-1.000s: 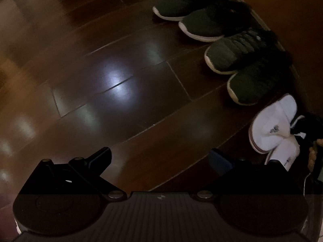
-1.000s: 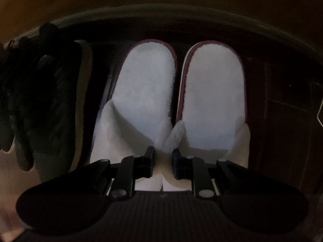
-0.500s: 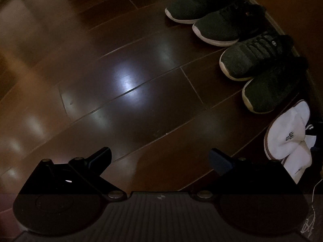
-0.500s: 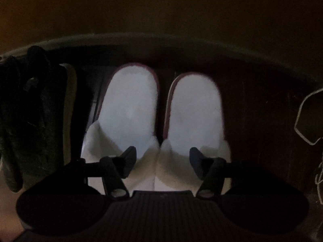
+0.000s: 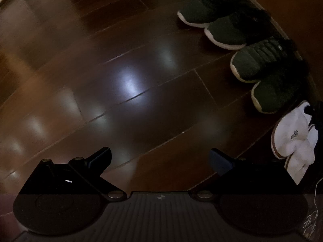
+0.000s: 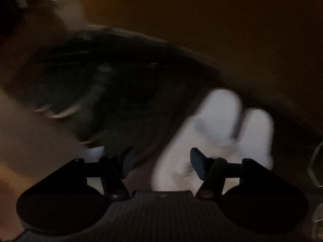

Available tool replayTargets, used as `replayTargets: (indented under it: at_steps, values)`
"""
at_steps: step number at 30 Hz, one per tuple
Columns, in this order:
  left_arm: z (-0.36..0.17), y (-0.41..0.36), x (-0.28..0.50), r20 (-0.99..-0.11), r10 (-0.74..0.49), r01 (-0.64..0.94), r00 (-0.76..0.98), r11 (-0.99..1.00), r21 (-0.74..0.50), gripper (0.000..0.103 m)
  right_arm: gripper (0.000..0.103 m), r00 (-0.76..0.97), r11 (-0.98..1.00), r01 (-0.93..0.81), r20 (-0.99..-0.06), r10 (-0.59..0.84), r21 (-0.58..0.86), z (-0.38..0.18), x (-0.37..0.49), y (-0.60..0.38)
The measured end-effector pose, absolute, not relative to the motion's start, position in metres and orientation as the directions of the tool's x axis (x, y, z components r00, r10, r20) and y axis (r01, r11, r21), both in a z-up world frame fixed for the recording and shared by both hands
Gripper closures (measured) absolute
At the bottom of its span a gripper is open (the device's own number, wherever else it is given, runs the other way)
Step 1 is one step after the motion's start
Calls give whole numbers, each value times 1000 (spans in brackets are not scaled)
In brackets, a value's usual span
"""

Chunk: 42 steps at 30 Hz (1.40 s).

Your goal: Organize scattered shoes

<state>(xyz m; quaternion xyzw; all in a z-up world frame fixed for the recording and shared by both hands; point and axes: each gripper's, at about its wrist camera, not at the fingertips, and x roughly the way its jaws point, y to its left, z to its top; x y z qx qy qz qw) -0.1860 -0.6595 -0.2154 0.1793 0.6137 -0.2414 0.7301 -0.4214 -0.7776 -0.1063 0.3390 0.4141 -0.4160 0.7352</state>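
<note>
The pair of white fluffy terry slippers [image 6: 220, 133] sits on the dark glossy wood-plank floor [image 5: 121, 84] up against the orange-brown wall [image 6: 201, 20], toes pointing away from the camera, long axis running roughly front-to-back and leaning a bit right in the right wrist view. They're just ahead of the right tongs [image 6: 160, 162] and slightly to its right (frame's v blurry, so don't trust fine detail). Left of them in that view is the row of dark knit sneakers with pale soles [image 5: 242, 46], four of them lined toe-out along the wall.

Right tongs are def the nearer ones. Fingers spread wide, nothing between them; the right-side finger overlaps the slippers in view, but touching or not, can't tell. Left tongs [image 5: 160, 159] are also wide apart and empty, hovering over bare floor well apart from the shoes.

Imo everything's lined up already, so prob no grab needed; any final nudge would be the right hand's job.
</note>
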Motion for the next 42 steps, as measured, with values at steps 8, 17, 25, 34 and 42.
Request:
replayTargets:
  at_steps: [8, 17, 25, 34, 42]
  values:
    - [-192, -618, -146, -976, -143, 514, 162, 857, -40, 0, 38, 508, 534, 762, -850, -143, 366, -44, -362, -713]
    - [-156, -542, -75, -959, -138, 374, 248, 927, -37, 0, 37, 536, 692, 627, -843, -50, 358, -22, -275, -618]
    - [-137, -451, -21, -937, -116, 234, 329, 971, -37, 0, 37, 554, 834, 445, -832, 31, 327, -19, -185, -515]
    - [-136, -368, 16, -951, -37, 70, 306, 997, -17, 0, 37, 420, 885, 352, -897, 140, 304, -43, -134, -463]
    - [-129, -321, 27, -953, -67, -20, 295, 997, -76, 0, 37, 398, 918, 282, -904, 153, 279, -47, -112, -441]
